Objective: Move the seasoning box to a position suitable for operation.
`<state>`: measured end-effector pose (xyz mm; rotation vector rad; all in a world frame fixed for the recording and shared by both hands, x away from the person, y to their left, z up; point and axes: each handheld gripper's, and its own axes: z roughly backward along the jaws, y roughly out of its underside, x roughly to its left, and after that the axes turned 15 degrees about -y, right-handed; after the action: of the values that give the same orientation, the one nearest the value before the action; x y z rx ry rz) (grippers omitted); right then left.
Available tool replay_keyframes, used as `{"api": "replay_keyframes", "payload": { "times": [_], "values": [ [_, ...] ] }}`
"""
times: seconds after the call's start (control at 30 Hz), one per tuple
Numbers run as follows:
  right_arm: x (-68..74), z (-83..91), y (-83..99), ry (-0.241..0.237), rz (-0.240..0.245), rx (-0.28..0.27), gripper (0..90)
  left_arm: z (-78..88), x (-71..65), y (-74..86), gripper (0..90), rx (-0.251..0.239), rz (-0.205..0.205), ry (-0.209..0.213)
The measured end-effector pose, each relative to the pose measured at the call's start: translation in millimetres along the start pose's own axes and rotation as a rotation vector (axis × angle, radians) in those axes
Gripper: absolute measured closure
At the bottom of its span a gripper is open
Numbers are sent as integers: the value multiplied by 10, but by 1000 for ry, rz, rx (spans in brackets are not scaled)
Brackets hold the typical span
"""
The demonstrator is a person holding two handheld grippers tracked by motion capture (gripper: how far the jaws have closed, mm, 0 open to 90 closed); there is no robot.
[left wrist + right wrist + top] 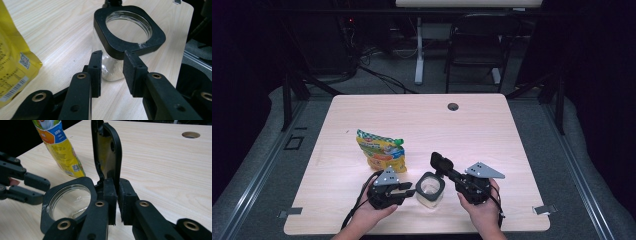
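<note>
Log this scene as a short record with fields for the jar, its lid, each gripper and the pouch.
jar: clear glass jar with a black square collar, upright on the table, mouth open
lid: black hinged lid, flipped up
right gripper: right gripper shut on the lid's lower edge
left gripper: left gripper at the jar's side, pads apart from the glass
pouch: yellow pouch standing behind the jar, untouched

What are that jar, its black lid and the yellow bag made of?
The jar looks like clear glass or hard plastic: you see the table through it. Its collar and the raised lid look like matte black plastic, dull and scuffed. The bag seems glossy printed plastic film, creased and shiny.
</note>
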<state>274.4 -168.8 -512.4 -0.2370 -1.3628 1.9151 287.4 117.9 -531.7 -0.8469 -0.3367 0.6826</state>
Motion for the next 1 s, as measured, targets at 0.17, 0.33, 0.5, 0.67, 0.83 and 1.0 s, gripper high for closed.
{"api": "replay_keyframes", "payload": {
  "times": [0.17,0.33,0.5,0.67,0.83,1.0],
  "values": [
    [-88,-50,-22,-15,-8,-19,839,-33,-54,14,687,13,-13,10],
    [-139,-90,-37,-24,9,-28,831,-74,-113,19,687,15,-16,14],
    [-165,-115,-42,-28,20,-33,816,-84,-158,19,697,15,-36,33],
    [-170,-90,-45,-36,21,-39,756,-15,-108,32,698,9,-17,18],
    [-179,-36,-53,-41,7,-45,726,125,45,23,696,-22,20,-13],
    [-166,2,-50,-44,6,-45,713,297,215,9,692,-49,37,-53]
  ]
}}
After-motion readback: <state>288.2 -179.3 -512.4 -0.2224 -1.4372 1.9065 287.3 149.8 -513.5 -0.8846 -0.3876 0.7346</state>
